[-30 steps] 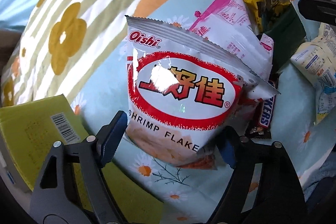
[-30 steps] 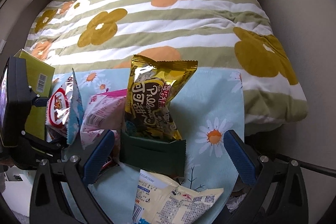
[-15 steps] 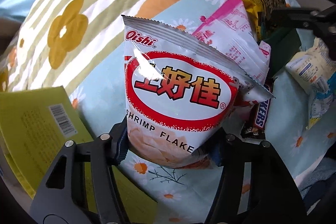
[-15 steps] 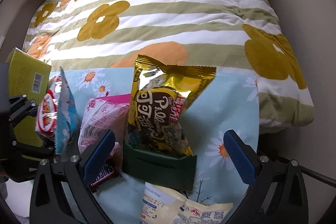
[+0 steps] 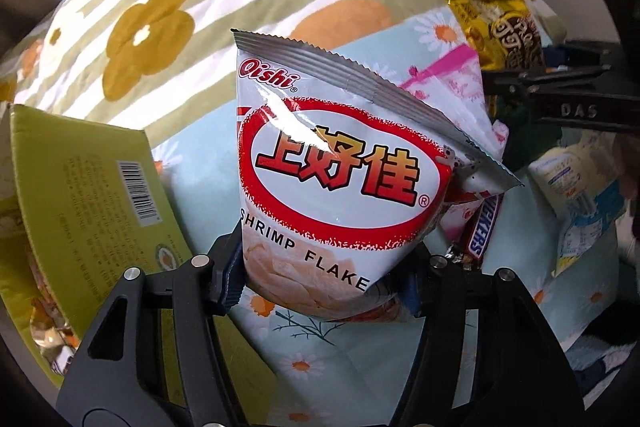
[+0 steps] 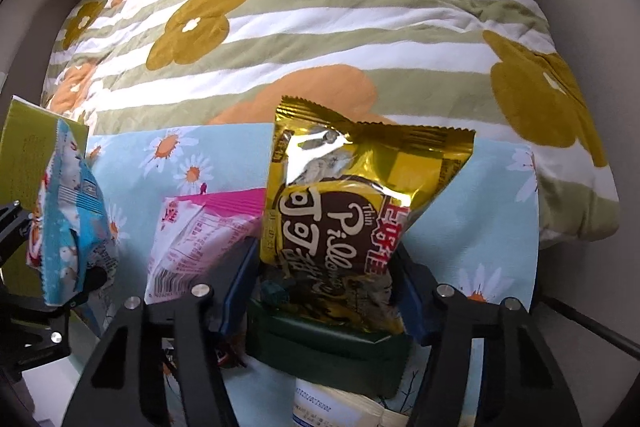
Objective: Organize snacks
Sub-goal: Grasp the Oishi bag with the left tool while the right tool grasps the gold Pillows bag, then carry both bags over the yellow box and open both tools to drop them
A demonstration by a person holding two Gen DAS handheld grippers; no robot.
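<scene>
While both bags sit pinched at once, log them as follows:

Shrimp flake bag (image 5: 340, 179): centre of the left wrist view, upright, its lower corners squeezed between the pads of your left gripper (image 5: 322, 281). The same bag shows edge-on at the left of the right wrist view.
Left claw state: narrowed onto the bag's base, holding it.
Gold wafer bag (image 6: 352, 227): centre of the right wrist view, upright, its lower part between the fingers of your right gripper (image 6: 326, 291).
Right claw state: closed in on the gold bag, pads touching both sides as far as the view shows.
Handling advice: both bags are air-filled and slippery, so I judge a firm but not crushing squeeze low on the pack is best; lift straight up before you carry either sideways.
Dark green box (image 6: 332, 351): directly under the gold bag, touching it; it may drag along if your pads catch its edge.
Pink packet (image 6: 200, 231): just beside the gold bag, lower left of that view, close to your right claw's left finger.
Snickers bar (image 5: 482, 227): behind the shrimp bag's right side, partly hidden.
White packet (image 5: 576, 195): right edge of the left wrist view.
Yellow-green box (image 5: 92, 195): left of that view, open side towards you; likely the nearest container, though its use is a guess.
Floral bedding (image 6: 320, 27): soft ground under everything; bags set down may topple.
</scene>
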